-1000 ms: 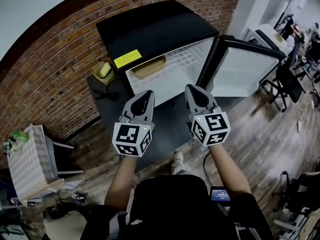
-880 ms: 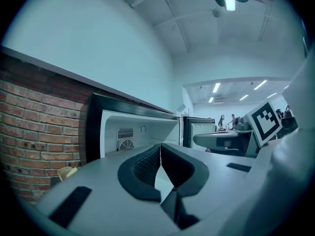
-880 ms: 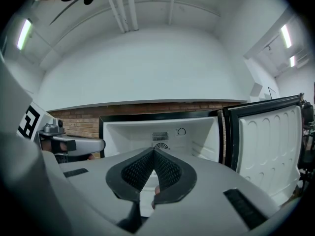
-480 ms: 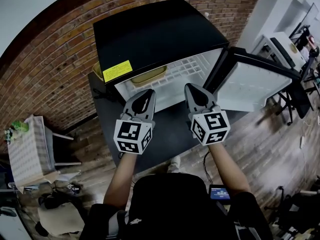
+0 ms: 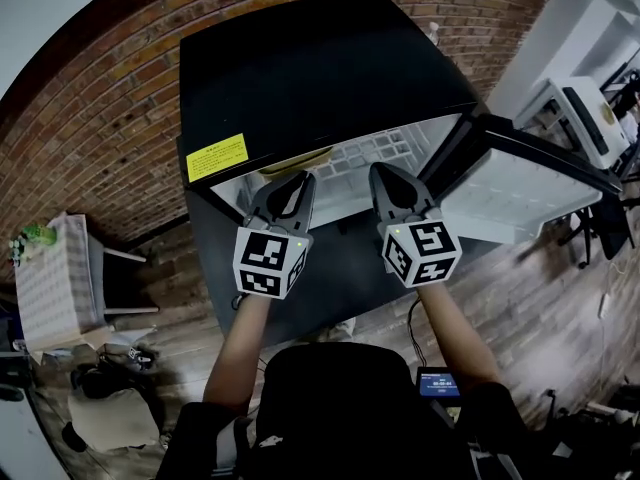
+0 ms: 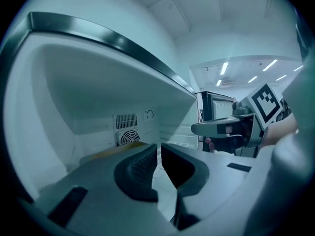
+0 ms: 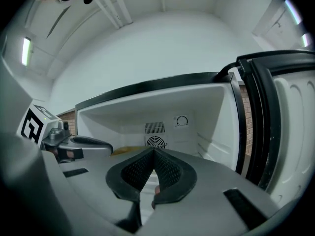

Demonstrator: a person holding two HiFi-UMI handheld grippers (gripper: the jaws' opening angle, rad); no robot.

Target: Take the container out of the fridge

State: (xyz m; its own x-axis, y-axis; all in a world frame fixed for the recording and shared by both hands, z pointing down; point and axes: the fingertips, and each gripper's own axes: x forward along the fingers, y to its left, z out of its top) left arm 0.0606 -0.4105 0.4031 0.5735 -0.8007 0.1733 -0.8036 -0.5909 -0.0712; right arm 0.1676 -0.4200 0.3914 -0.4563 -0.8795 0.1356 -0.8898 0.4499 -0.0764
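The black mini fridge (image 5: 320, 68) stands with its door (image 5: 520, 183) swung out to the right. Inside on the left lies a yellowish container (image 5: 297, 158), only a sliver of it visible under the fridge's top edge. It also shows low at the back in the left gripper view, container (image 6: 115, 151), and in the right gripper view, container (image 7: 125, 150). My left gripper (image 5: 296, 184) and right gripper (image 5: 388, 178) are side by side at the fridge opening, both shut and holding nothing. Neither touches the container.
The fridge sits on a dark mat (image 5: 330, 268) against a brick wall (image 5: 90, 98). A white wire shelf (image 5: 375, 153) runs across the inside. A small white table (image 5: 50, 278) is at the left, and white office furniture (image 5: 590, 98) at the right.
The view has closed in on the fridge and both grippers have come up to its opening. The container has slid mostly out of sight under the fridge top.
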